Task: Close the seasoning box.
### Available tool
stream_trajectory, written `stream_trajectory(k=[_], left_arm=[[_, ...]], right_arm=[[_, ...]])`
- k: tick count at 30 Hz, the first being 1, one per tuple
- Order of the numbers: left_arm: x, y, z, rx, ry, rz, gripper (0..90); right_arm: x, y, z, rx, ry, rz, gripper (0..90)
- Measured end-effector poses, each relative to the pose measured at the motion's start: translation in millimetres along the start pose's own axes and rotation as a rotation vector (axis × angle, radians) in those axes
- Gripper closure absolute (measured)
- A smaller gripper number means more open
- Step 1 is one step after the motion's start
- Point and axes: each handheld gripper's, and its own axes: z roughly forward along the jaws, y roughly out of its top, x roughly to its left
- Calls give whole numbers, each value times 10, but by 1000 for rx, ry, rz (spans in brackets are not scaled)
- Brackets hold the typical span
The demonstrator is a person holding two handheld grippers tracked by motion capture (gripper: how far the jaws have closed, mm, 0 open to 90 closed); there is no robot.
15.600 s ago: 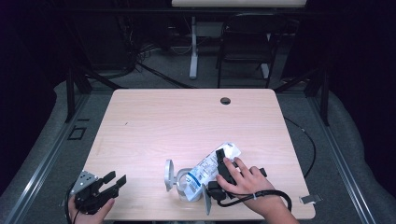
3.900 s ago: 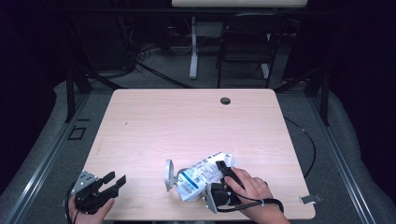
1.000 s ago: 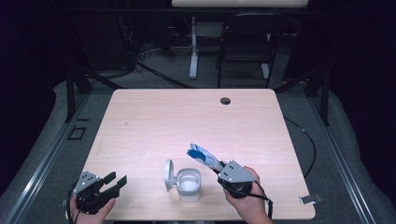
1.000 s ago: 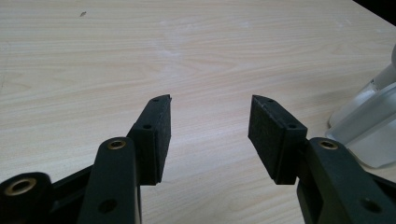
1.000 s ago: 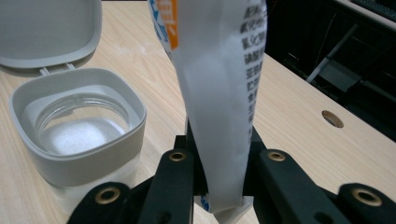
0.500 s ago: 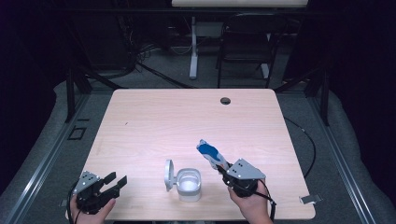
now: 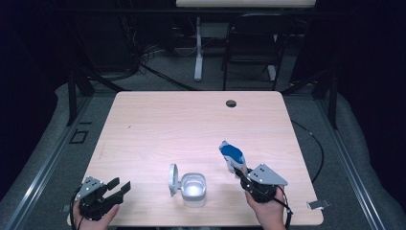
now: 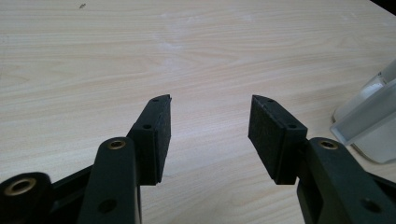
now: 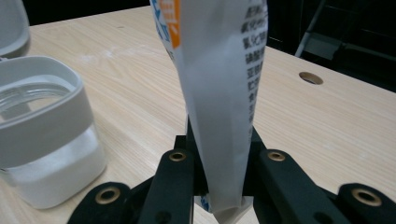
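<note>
Blue-and-white pouch [image 9: 219, 93], clamped upright at its lower end between the right gripper [image 7: 245, 175] fingers, apparently emptied and carried clear of the open-lidded white container [image 7: 190, 188] beside them; left gripper [image 7: 111, 190] fingers wide, empty, resting on the bench [image 7: 191, 124].

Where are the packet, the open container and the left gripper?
packet [image 9: 219, 93], right gripper view, printed middle
open container [image 7: 194, 189], high view, white body
left gripper [image 8: 208, 128], left gripper view, between its tips
</note>
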Motion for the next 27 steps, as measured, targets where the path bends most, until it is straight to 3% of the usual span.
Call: stream_trajectory(k=[14, 27], left_arm=[[-4, -4, 7, 4, -3, 3, 494], [2, -2, -10, -3, -4, -2, 494]], right_arm=[[-209, -159, -95, 2, -73, 49, 806], [-226, -235, -54, 27, -91, 47, 806]])
